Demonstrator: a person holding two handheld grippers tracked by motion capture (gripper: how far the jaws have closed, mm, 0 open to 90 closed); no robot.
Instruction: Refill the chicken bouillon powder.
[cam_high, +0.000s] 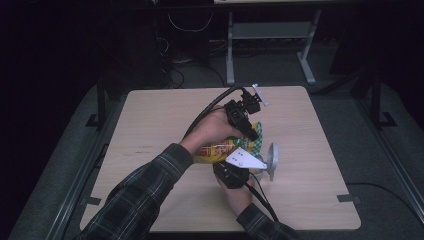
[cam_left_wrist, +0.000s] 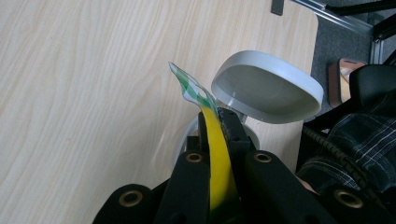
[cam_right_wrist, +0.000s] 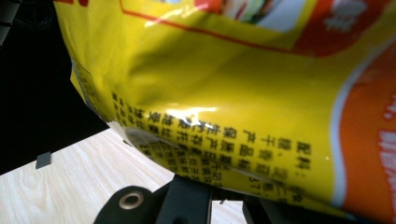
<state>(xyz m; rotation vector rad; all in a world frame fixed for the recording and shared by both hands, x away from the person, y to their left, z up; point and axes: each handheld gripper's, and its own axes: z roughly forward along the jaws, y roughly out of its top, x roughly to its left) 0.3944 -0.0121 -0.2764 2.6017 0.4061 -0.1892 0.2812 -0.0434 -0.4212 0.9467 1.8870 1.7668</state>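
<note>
A yellow and orange snack bag (cam_high: 220, 149) with a green-checked top edge (cam_left_wrist: 189, 88) is held above the table between both grippers. My left gripper (cam_high: 252, 133) comes down from above, shut on the bag's thin upper seam (cam_left_wrist: 215, 135). My right gripper (cam_high: 232, 169), with its grey plate on top, is below the bag. In the right gripper view the printed bag (cam_right_wrist: 243, 93) hangs close over the jaws, which stand close together with the bag's lower edge between them; their tips are hidden.
A grey container with its round lid (cam_high: 273, 159) tipped open stands on the wooden table (cam_high: 160, 115) just right of the bag; the lid (cam_left_wrist: 266, 88) sits right behind the left jaws. Metal frame legs and cables lie on the dark floor beyond.
</note>
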